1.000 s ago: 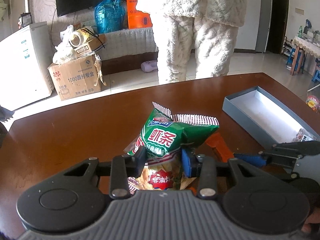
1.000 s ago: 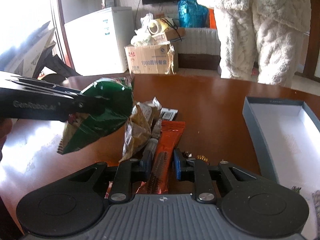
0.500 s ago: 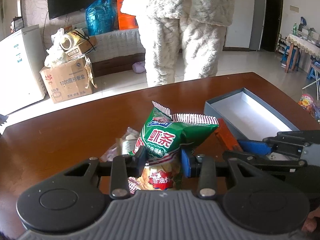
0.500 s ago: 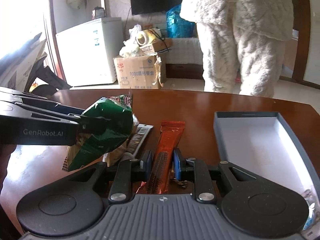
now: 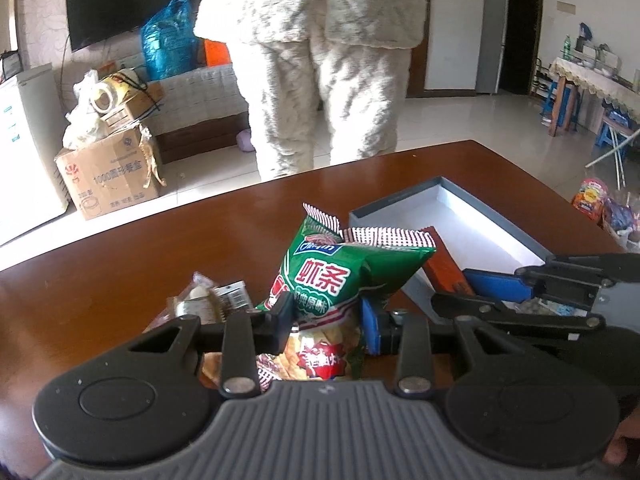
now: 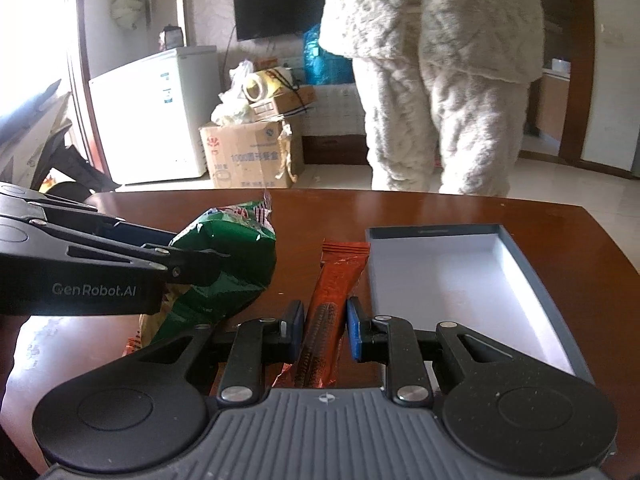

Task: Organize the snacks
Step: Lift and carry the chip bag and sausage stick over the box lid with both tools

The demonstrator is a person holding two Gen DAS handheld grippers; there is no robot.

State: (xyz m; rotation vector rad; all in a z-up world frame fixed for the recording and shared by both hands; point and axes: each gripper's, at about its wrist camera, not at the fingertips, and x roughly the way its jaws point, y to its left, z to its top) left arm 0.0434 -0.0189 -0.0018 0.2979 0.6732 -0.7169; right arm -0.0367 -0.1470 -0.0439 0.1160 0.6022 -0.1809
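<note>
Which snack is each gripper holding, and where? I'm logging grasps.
Left gripper: green snack bag, pinched across its middle. Right gripper: orange snack stick, gripped around its lower half.

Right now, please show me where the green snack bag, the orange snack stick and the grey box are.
green snack bag [image 5: 340,276], left wrist view, printed front.
orange snack stick [image 6: 340,276], right wrist view, upper half.
grey box [image 6: 528,268], right wrist view, right wall.

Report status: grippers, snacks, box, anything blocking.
Left gripper shut on green snack bag. Right gripper shut on orange snack stick. Grey box open, nearly empty, unobstructed. Loose packets on table.
</note>
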